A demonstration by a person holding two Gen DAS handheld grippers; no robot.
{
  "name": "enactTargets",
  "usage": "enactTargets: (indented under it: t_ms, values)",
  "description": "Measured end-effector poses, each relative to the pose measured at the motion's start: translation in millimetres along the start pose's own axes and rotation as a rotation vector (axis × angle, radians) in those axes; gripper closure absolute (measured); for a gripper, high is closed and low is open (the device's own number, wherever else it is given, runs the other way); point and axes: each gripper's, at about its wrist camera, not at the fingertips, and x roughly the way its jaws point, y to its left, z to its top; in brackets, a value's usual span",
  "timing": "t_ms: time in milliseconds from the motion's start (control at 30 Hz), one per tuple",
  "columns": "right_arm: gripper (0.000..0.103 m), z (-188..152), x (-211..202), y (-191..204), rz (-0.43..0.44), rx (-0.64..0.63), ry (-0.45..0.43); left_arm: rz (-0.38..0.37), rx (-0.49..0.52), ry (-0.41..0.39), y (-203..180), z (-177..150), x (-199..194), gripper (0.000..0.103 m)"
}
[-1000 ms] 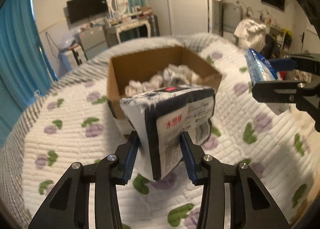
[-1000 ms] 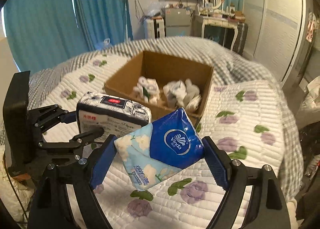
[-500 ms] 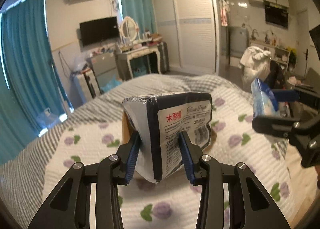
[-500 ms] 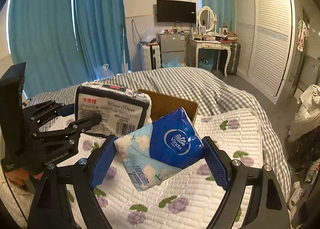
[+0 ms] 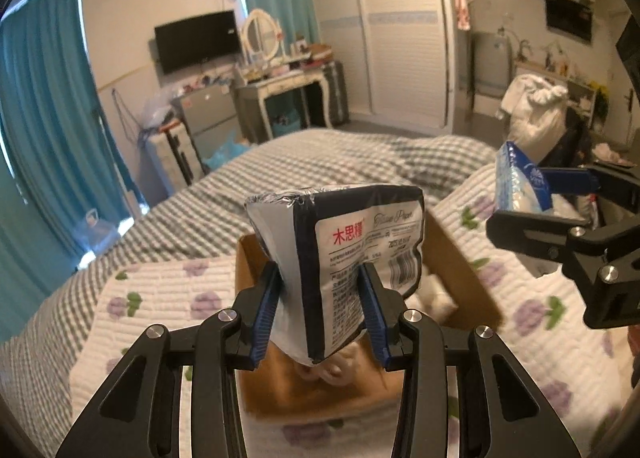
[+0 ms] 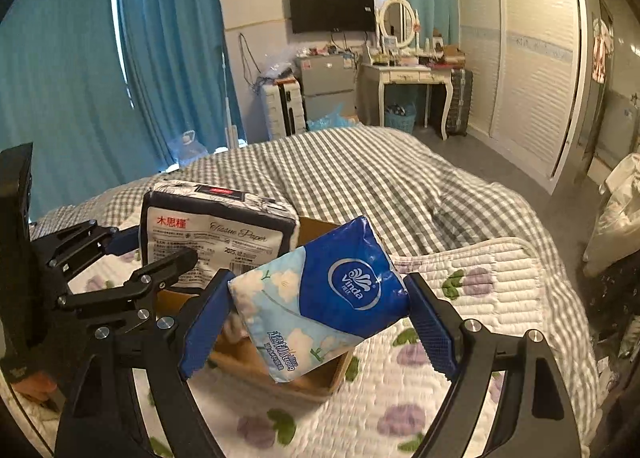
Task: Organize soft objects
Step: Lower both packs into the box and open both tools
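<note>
My left gripper (image 5: 320, 310) is shut on a white and navy tissue pack (image 5: 344, 254) with red Chinese print, held above the open cardboard box (image 5: 460, 262). The same pack (image 6: 216, 225) and the left gripper (image 6: 120, 254) show at the left in the right wrist view. My right gripper (image 6: 316, 322) is shut on a blue Vinda tissue pack (image 6: 320, 294) with white flowers, above the box's near edge (image 6: 316, 382). That pack (image 5: 516, 185) and the right gripper (image 5: 568, 209) appear at the right of the left wrist view. White soft items (image 5: 436, 298) lie inside the box.
The box stands on a white quilt with purple flowers (image 6: 460, 342) over a grey checked bedspread (image 6: 360, 177). Beyond the bed are teal curtains (image 6: 80, 69), a dressing table (image 6: 404, 73), a wall TV (image 6: 332, 9) and a wardrobe (image 6: 528, 49).
Both grippers have risen and moved forward with their packs; the box now lies lower and closer beneath them. Both grips are unchanged.
</note>
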Motion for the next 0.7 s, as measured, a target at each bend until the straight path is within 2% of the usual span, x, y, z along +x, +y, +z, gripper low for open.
enactTargets:
  t_ms: [167, 333, 400, 467, 600, 700]
  values:
    - [0.018, 9.2, 45.5, -10.4, -0.005, -0.001, 0.036, 0.006, 0.006, 0.038, 5.9, -3.6, 35.3, 0.063]
    - [0.017, 12.5, 69.6, -8.7, 0.005, -0.041, 0.034, 0.038, 0.007, 0.036, 8.5, -3.9, 52.6, 0.057]
    - [0.016, 13.6, 75.1, -6.3, 0.003, -0.040, 0.027, 0.042, 0.001, 0.047, 10.9, -4.2, 55.8, 0.032]
    - [0.016, 13.2, 81.3, -5.9, 0.008, -0.033, 0.040, 0.054, -0.007, 0.032, 13.2, -4.9, 53.5, 0.025]
    - [0.014, 12.2, 83.5, -5.2, 0.003, -0.031, 0.053, 0.081, -0.010, 0.048, 15.8, -1.4, 49.8, 0.024]
    - [0.009, 15.6, 69.4, -4.7, -0.004, -0.016, 0.039, 0.106, -0.009, 0.028, 18.4, 2.8, 33.6, 0.024]
